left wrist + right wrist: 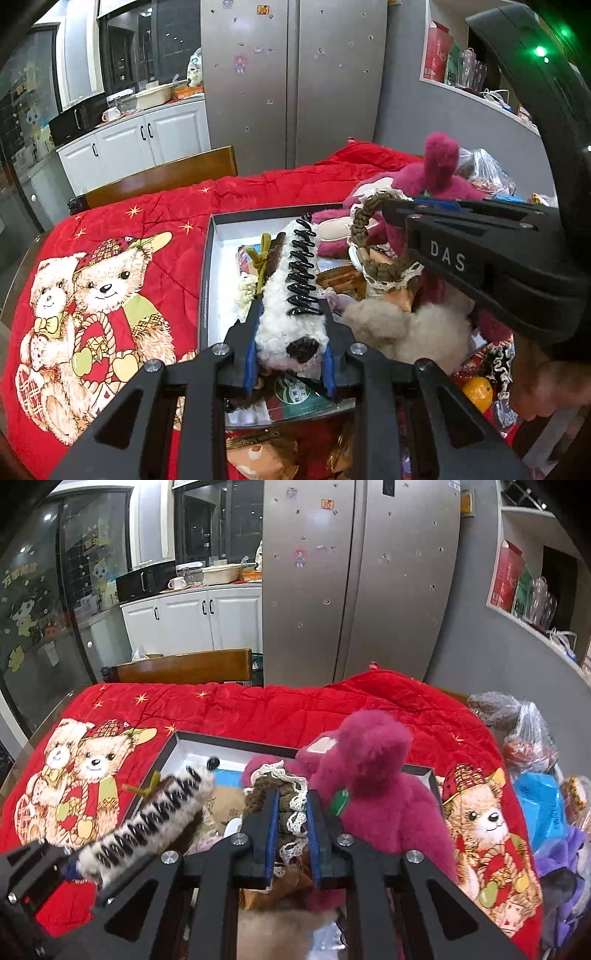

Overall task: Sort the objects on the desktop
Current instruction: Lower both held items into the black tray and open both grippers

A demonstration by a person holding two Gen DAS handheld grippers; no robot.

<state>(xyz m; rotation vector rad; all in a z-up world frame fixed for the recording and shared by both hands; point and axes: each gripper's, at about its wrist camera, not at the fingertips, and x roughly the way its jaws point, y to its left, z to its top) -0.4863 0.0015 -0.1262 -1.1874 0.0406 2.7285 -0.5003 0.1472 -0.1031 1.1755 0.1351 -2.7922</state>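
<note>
Left wrist view: left gripper [291,325] clamped on fluffy white clip-holder [291,295], long axis toward 12 o'clock, over the box [207,280].

Right wrist view: right gripper [291,819] pinched on braided lace-trimmed handle [291,805]; pink plush [373,794] at 2 o'clock; left gripper nearer the box's open space, at 10 o'clock.

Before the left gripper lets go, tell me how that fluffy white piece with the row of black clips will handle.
The fluffy white piece, held in the left gripper, looks soft and light, so the pads probably sink into the pile. It stretches well past the fingers without drooping, so it may have a stiffer core. The black clips sit on top and could snag the braided handle nearby.
</note>
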